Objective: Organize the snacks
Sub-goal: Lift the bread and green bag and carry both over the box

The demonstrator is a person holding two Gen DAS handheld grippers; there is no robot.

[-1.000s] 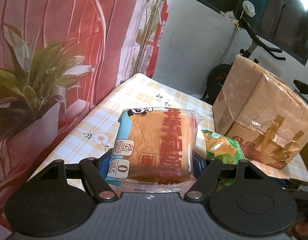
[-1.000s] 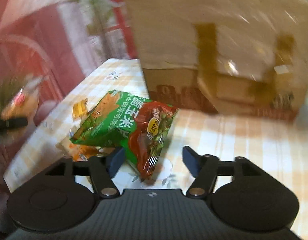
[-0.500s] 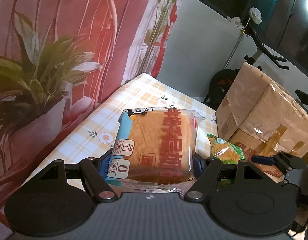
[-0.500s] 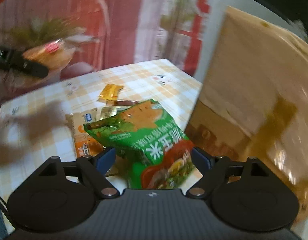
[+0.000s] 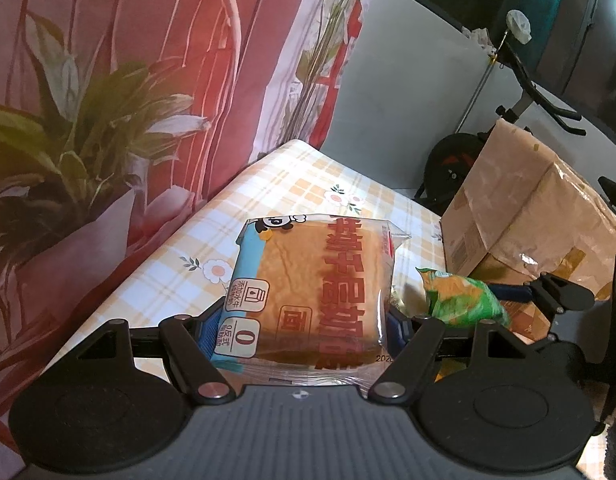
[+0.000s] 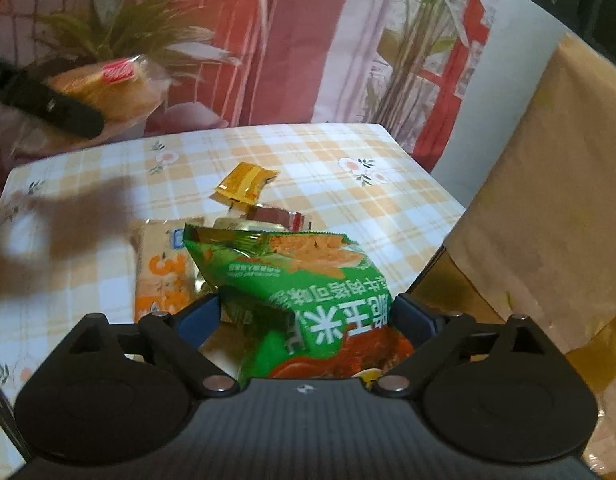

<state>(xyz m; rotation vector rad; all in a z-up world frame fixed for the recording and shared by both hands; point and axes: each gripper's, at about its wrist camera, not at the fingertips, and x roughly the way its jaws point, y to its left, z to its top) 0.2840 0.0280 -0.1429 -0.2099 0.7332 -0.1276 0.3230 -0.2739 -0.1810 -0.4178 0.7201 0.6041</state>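
Bread packet (image 5: 316, 292) sitting clamped between the pads of the left gripper (image 5: 303, 326), long axis running straight ahead along the fingers, raised above the checked tablecloth (image 5: 267, 184). Green snack bag (image 6: 308, 280) being pinched in the right gripper (image 6: 308, 316), hanging over loose packets: orange biscuit pack (image 6: 163, 272), small yellow sachet (image 6: 243, 182). Cardboard box (image 5: 520, 208) standing just right of both, nearer the right gripper; looking taped shut, contents hidden.

We see the orange packet (image 6: 160, 276) half hidden behind the green snack bag (image 6: 308, 292); the cardboard box (image 6: 548, 220) is blurred, perhaps taped, and cut off at the picture's edge.
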